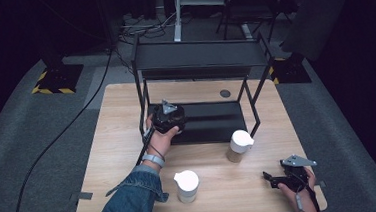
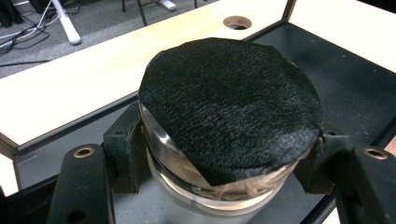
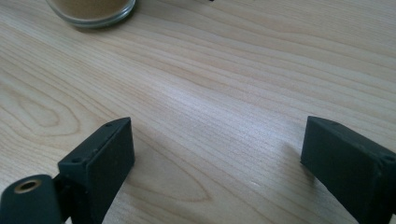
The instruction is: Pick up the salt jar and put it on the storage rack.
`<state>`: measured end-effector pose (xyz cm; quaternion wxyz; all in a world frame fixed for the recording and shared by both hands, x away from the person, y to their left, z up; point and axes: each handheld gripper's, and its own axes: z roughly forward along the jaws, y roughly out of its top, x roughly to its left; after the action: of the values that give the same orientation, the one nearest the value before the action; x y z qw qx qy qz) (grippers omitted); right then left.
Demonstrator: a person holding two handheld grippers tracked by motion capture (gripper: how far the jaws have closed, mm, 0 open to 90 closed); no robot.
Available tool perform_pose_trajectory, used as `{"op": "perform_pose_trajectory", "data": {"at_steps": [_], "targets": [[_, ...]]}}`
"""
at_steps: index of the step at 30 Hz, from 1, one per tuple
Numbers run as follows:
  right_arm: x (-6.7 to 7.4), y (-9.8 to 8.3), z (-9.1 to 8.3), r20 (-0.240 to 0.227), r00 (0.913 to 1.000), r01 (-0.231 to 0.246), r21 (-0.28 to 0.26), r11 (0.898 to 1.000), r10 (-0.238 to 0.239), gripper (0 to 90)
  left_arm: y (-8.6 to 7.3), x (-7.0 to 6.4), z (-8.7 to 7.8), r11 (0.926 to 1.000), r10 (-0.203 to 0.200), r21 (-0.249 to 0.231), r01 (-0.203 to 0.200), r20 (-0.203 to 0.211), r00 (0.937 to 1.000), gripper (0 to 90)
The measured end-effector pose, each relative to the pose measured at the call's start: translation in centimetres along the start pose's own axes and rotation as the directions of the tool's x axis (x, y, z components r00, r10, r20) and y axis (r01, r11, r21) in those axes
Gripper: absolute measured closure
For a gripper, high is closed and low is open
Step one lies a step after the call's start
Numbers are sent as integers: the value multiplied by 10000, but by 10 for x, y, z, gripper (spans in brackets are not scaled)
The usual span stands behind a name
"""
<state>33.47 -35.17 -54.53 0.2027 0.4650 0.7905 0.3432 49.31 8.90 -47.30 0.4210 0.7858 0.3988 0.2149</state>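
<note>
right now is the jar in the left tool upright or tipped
Upright: the jar stands on the rack's bottom shelf, black cover up, left tool clamped on its sides.

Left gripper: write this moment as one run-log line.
left gripper: shut on black-lidded jar | place: rack's bottom shelf | right gripper: open

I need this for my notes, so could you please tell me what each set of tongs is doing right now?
Left tongs: shut on a black-topped jar, over the rack's lower shelf.
Right tongs: open, holding nothing, above the table.
</note>
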Motion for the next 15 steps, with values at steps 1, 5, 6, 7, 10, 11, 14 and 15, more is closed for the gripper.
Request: {"op": "perform_pose_trajectory", "data": {"at_steps": [1, 5, 6, 7, 10, 11, 14, 15], "targets": [[0, 0, 0, 0, 10000, 3, -1, 10000, -3, 96, 0, 0, 1, 10000, -13, 23, 13, -22, 10000, 310], [0, 0, 0, -3, 10000, 3, -2, 10000, -3, 95, -1, 1, 3, 9999, 7, 104, -6, -105, 9999, 310], [0, 0, 0, -4, 10000, 3, -1, 10000, -3, 95, -2, 2, 4, 9999, -5, 141, 6, -111, 9999, 310], [0, 0, 0, -5, 10000, 4, -2, 10000, -4, 95, -2, 3, 4, 9998, -19, 176, 21, -123, 9999, 310], [0, 0, 0, -6, 10000, 6, -2, 10000, -6, 95, -3, 4, 6, 9996, -27, 272, 31, -165, 9999, 310], [0, 0, 0, -4, 10000, 4, 0, 10000, -4, 95, -3, 4, 6, 9996, -47, 264, 51, -156, 9999, 310], [0, 0, 0, -6, 10000, 4, -1, 10000, -4, 95, -3, 4, 7, 9994, -53, 328, 59, -169, 9998, 310], [0, 0, 0, -7, 10000, 6, 0, 10000, -6, 95, -4, 4, 7, 9994, -73, 345, 79, -174, 9998, 310]]}}
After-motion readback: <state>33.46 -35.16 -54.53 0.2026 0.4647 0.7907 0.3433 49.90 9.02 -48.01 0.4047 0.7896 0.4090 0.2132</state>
